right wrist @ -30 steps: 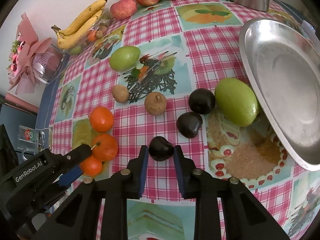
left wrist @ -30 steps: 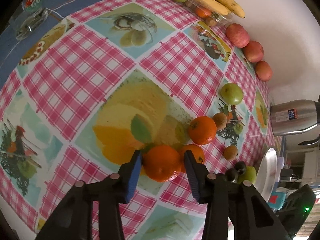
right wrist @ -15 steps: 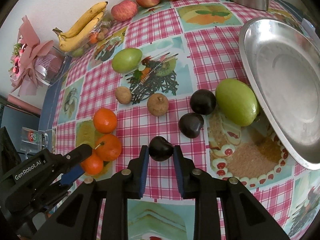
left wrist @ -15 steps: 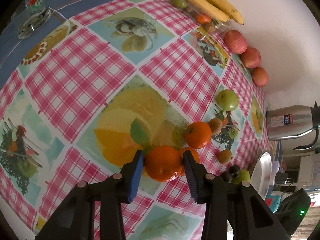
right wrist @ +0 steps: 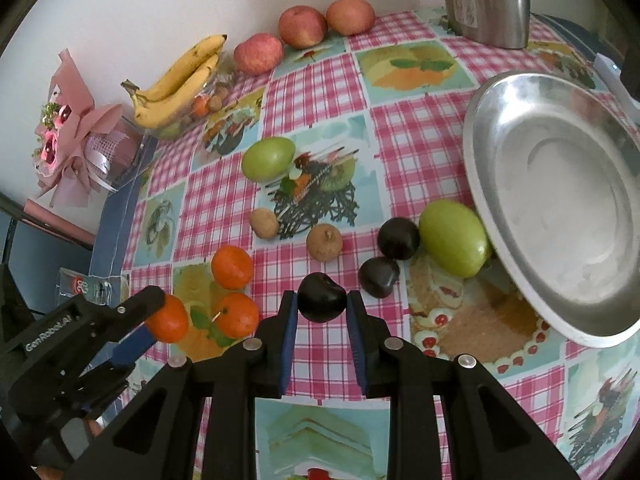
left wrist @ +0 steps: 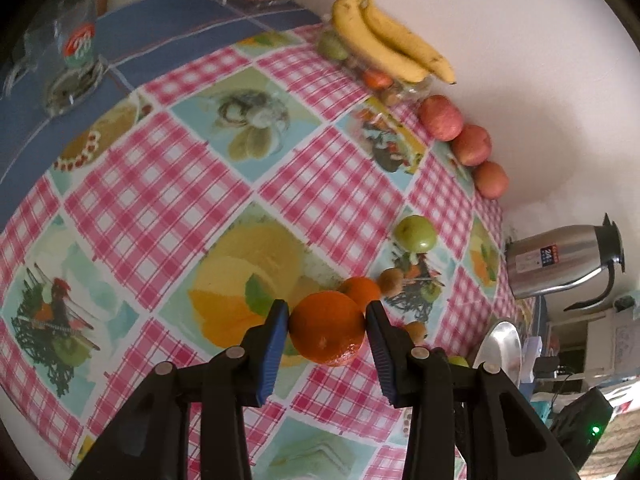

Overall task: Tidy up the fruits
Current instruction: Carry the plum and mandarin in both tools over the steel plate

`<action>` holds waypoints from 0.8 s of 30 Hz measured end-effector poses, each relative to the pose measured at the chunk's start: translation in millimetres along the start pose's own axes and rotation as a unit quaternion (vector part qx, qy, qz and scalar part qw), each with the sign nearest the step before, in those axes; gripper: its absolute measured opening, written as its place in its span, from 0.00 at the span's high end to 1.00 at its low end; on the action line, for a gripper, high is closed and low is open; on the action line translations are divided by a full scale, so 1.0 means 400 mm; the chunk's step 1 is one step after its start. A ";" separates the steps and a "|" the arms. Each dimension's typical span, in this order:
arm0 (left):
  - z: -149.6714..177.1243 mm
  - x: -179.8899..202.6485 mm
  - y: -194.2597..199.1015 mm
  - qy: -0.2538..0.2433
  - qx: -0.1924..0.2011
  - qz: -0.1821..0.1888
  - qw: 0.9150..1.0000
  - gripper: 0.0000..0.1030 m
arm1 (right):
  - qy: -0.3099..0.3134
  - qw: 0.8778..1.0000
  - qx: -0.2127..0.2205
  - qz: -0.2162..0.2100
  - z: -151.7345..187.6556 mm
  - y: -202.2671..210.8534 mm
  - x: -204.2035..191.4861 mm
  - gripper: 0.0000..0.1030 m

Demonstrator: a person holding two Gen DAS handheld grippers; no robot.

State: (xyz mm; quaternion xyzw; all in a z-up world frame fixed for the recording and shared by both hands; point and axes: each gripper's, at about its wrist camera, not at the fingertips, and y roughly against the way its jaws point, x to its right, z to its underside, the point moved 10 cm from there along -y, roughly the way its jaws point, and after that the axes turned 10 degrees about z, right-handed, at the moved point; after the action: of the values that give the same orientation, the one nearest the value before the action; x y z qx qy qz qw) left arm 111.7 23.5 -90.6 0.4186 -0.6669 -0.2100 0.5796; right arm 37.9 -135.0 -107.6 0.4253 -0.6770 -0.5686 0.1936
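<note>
My left gripper (left wrist: 327, 326) is shut on an orange (left wrist: 327, 328) and holds it above the checked tablecloth; it also shows in the right wrist view (right wrist: 166, 318). My right gripper (right wrist: 322, 300) is shut on a dark plum (right wrist: 322, 297), lifted a little off the cloth. Two more oranges (right wrist: 232, 268) (right wrist: 236, 314) lie at the left. Two dark plums (right wrist: 398, 238) (right wrist: 378, 276) sit beside a green mango (right wrist: 454, 238), which touches the metal plate (right wrist: 560, 208). Another green fruit (right wrist: 268, 158) and two small brown fruits (right wrist: 264, 223) (right wrist: 324, 242) lie mid-table.
Bananas (right wrist: 180, 80) lie on a clear box of small fruits at the back wall, with three red apples (right wrist: 302, 26) beside them. A steel thermos (right wrist: 486, 0) stands back right. A pink bouquet (right wrist: 68, 136) and a glass (left wrist: 76, 64) are at the far left.
Both grippers have risen. The left lifted its orange off the cloth, away from the other oranges. The right lifted its dark plum slightly.
</note>
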 end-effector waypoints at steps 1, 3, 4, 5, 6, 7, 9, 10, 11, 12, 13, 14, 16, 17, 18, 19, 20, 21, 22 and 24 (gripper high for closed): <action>0.000 0.010 -0.001 -0.005 0.001 0.000 1.000 0.59 | -0.003 1.000 0.001 0.001 -0.003 0.003 0.005 0.75; 0.002 0.026 -0.003 -0.013 0.001 0.001 1.000 0.59 | -0.008 1.000 0.003 0.000 -0.007 0.007 0.015 0.75; 0.003 0.033 -0.005 -0.016 0.000 0.000 1.000 0.59 | -0.013 1.000 0.003 -0.001 -0.010 0.010 0.021 0.75; 0.005 0.038 -0.008 -0.020 -0.001 -0.001 1.000 0.59 | -0.019 1.000 0.003 -0.004 -0.011 0.013 0.029 0.75; 0.008 0.045 -0.012 -0.023 -0.002 -0.003 1.000 0.59 | -0.025 1.000 0.003 -0.006 -0.014 0.015 0.035 0.75; 0.009 0.048 -0.013 -0.024 -0.002 -0.005 1.000 0.59 | -0.029 1.000 0.004 -0.005 -0.017 0.017 0.042 0.75; 0.011 0.061 -0.018 -0.029 -0.003 -0.002 1.000 0.59 | -0.037 0.999 0.010 0.000 -0.026 0.026 0.063 0.75; 0.012 0.069 -0.019 -0.033 -0.003 -0.001 0.999 0.59 | -0.042 0.999 0.012 0.000 -0.031 0.031 0.073 0.75; 0.013 0.076 -0.019 -0.037 -0.002 0.000 0.999 0.59 | -0.046 0.999 0.014 0.000 -0.034 0.035 0.080 0.75; 0.015 0.085 -0.020 -0.043 -0.002 0.001 0.999 0.59 | -0.051 0.999 0.016 -0.001 -0.039 0.039 0.090 0.75; 0.018 0.097 -0.022 -0.050 -0.002 0.002 0.999 0.59 | -0.058 0.998 0.020 0.003 -0.045 0.046 0.107 0.75; 0.022 0.112 -0.026 -0.058 -0.003 0.006 0.998 0.59 | -0.062 0.998 0.023 0.008 -0.050 0.050 0.119 0.75; 0.031 0.137 -0.034 -0.073 -0.006 0.010 0.997 0.59 | -0.074 0.997 0.030 0.022 -0.060 0.059 0.155 0.75; 0.035 0.149 -0.036 -0.080 -0.008 0.012 0.997 0.59 | -0.079 0.996 0.032 0.026 -0.063 0.063 0.170 0.75; 0.043 0.169 -0.042 -0.091 -0.011 0.014 0.996 0.59 | -0.084 0.995 0.033 0.031 -0.068 0.066 0.186 0.75; 0.051 0.184 -0.048 -0.100 -0.013 0.015 0.995 0.59 | -0.093 0.994 0.035 0.036 -0.072 0.069 0.209 0.75; 0.060 0.202 -0.054 -0.111 -0.016 0.018 0.993 0.59 | -0.098 0.994 0.037 0.041 -0.074 0.071 0.224 0.75; 0.071 0.221 -0.060 -0.123 -0.018 0.021 0.992 0.59 | -0.103 0.993 0.038 0.048 -0.076 0.073 0.239 0.75; 0.083 0.240 -0.067 -0.134 -0.021 0.024 0.990 0.59 | -0.108 0.992 0.040 0.057 -0.079 0.076 0.260 0.75; 0.107 0.278 -0.081 -0.157 -0.026 0.031 0.987 0.59 | -0.118 0.990 0.042 0.064 -0.083 0.080 0.290 0.75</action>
State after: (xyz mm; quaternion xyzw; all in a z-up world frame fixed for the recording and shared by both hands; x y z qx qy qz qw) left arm 83.6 -92.7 -59.1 0.3442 -0.7568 -0.2725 0.4843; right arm -13.9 -247.8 -94.1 0.3194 -0.7442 -0.5720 0.1303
